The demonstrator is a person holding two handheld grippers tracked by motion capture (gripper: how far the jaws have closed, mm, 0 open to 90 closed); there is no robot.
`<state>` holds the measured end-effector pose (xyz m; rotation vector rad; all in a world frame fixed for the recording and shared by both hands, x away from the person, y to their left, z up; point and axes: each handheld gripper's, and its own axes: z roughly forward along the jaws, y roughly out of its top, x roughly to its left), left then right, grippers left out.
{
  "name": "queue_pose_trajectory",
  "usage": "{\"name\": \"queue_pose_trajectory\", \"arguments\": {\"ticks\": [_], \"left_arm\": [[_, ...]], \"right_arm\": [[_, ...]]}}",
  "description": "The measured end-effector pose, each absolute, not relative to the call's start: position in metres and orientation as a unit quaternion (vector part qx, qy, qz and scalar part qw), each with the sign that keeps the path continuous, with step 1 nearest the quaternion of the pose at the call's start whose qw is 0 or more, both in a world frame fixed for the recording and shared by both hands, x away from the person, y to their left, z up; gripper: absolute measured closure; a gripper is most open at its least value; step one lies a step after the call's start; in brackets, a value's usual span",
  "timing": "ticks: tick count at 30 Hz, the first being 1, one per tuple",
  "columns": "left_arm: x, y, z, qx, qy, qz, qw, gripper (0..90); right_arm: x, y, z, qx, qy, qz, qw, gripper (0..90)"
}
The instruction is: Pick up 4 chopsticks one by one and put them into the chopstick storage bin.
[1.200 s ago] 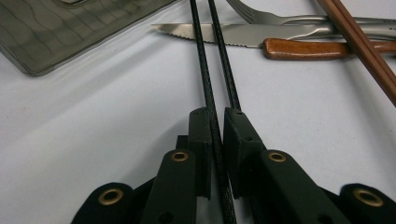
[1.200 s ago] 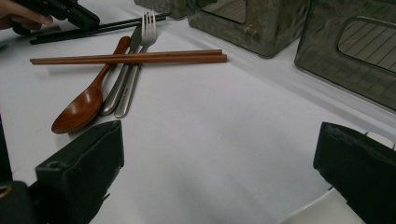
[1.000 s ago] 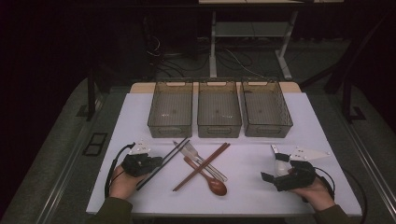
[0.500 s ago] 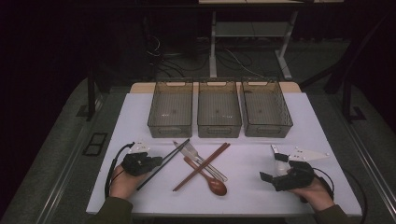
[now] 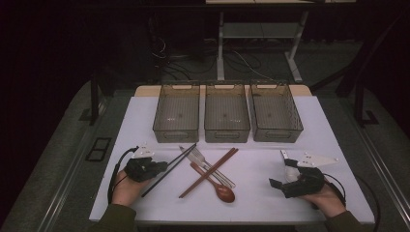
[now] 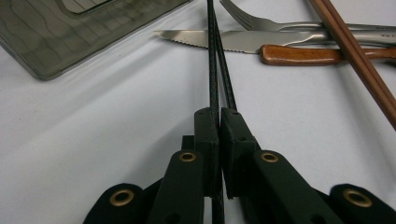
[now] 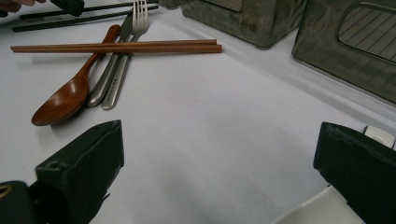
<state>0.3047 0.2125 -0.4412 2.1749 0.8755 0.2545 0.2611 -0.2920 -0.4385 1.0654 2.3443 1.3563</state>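
Covering the table (image 5: 319, 121), white sheet (image 5: 270, 193)

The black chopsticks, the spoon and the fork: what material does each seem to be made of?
Black chopsticks: probably plastic or fibreglass, matte with a fine woven-looking texture. Spoon: looks like wood, glossy reddish-brown, likely lacquered. Fork: metal, apparently stainless steel, silver and reflective.

Cutlery and bins on table: materials and finish

Black chopsticks (image 6: 219, 56): matt, finely textured, carbon-like weave. Brown chopsticks (image 7: 116, 47): smooth wood, satin. Spoon (image 7: 70, 93): glossy reddish wood. Knife (image 6: 224, 39) and fork (image 7: 126, 56): polished metal, knife edge serrated. Bins (image 5: 227, 113): smoky translucent plastic, ribbed floors. Table (image 5: 270, 193): matt white, smooth. Left gripper (image 6: 219, 114): matt black plastic, brass-coloured rivets.
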Motion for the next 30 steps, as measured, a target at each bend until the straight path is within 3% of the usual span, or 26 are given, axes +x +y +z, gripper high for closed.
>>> {"name": "queue_pose_trajectory", "arguments": {"ticks": [30], "left_arm": [[0.296, 0.217, -0.419, 0.848, 0.332, 0.084, 0.403, 85.0]], "right_arm": [[0.260, -0.292, -0.439, 0.363, 0.804, 0.454, 0.125, 1.6]]}}
